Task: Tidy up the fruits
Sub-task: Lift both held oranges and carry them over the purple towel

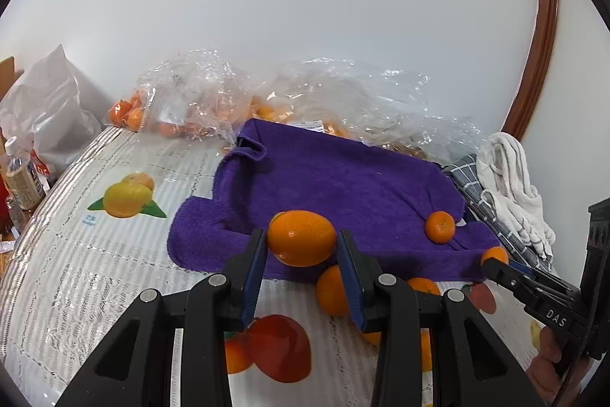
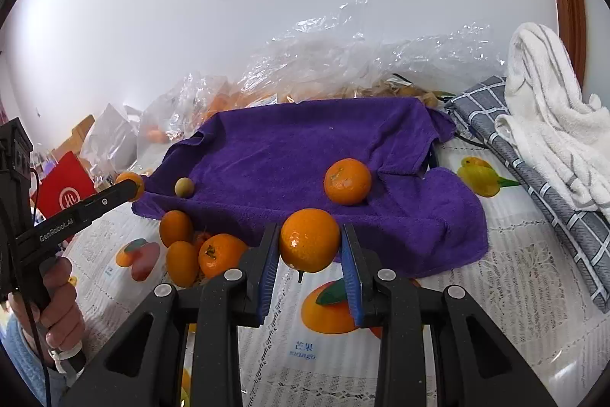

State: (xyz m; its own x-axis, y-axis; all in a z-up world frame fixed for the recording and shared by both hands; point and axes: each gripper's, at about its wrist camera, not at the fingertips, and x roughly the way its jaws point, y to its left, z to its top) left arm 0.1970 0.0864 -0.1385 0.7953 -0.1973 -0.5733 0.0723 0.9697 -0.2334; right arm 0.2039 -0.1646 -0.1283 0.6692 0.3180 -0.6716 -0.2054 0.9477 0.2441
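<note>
A white lace-patterned tablecloth printed with fruit pictures (image 2: 495,292) covers the table, and along its far side crumpled clear plastic bags of small orange fruit (image 1: 190,102) are heaped against the wall, probably the supply being sorted. In front of them lies a purple terry towel (image 1: 324,185), spread flat as what looks like the landing place for the fruit. To the right, a grey checked cloth (image 2: 533,159) and a white striped towel (image 2: 545,102) crowd that edge, so the free room lies toward the near side and the left.

The left gripper (image 1: 301,246) is clamped on an oval orange citrus fruit (image 1: 301,237), held just above the towel's near edge. The right gripper (image 2: 309,250) likewise grips a round orange mandarin (image 2: 309,245), poised over the near hem. Both seem about to set their fruit down on the cloth.

One round mandarin with a green stem scar (image 2: 347,181) already sits on the towel, and a small tan round fruit (image 2: 184,186) rests near the towel's left border. A loose cluster of orange fruits (image 2: 190,250) lies off the towel on the tablecloth, touching one another, awaiting pickup. The towel's middle is bare, offering plenty of space.
</note>
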